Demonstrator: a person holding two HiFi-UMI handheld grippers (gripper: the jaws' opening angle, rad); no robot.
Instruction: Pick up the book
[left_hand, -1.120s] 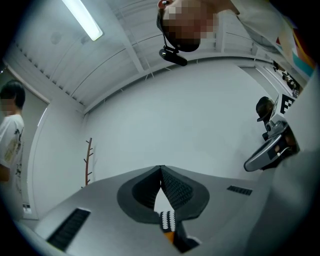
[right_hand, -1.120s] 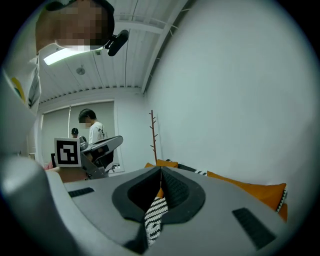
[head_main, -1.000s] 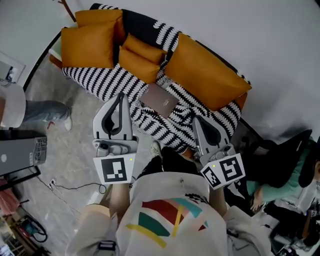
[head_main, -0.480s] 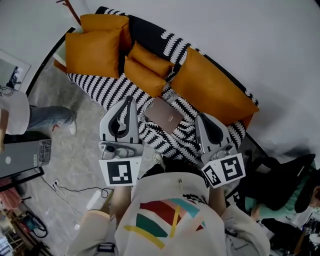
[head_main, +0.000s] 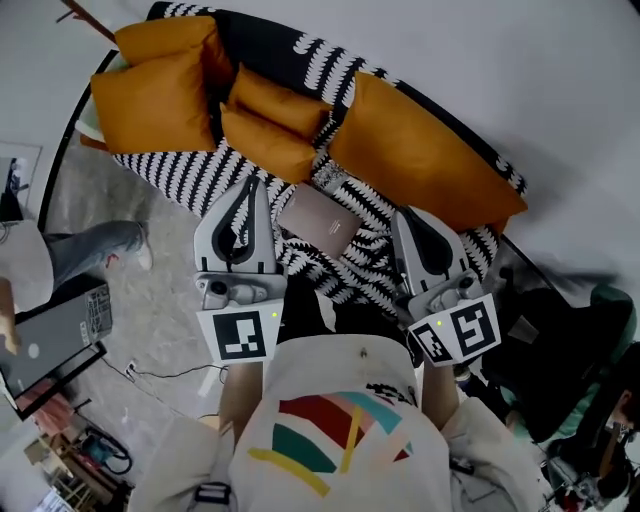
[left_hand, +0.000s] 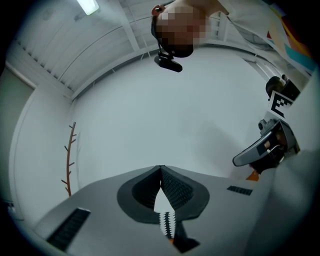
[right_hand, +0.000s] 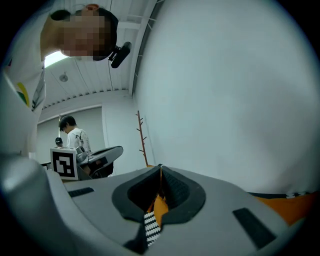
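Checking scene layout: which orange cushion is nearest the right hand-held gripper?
The long orange cushion farthest right, just beyond the right hand-held gripper; the others lie up-left of the book.

sofa (head_main: 190, 178): black-and-white zigzag stripes | cushions (head_main: 420, 160): orange | book (head_main: 318, 220): brown, perhaps mauve-tinged | floor (head_main: 160, 300): mottled grey

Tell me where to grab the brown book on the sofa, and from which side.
Probably take the book by its near edge, coming from the front. It lies flat on the striped seat, orange cushions crowding its far side. Open the shut right gripper first.
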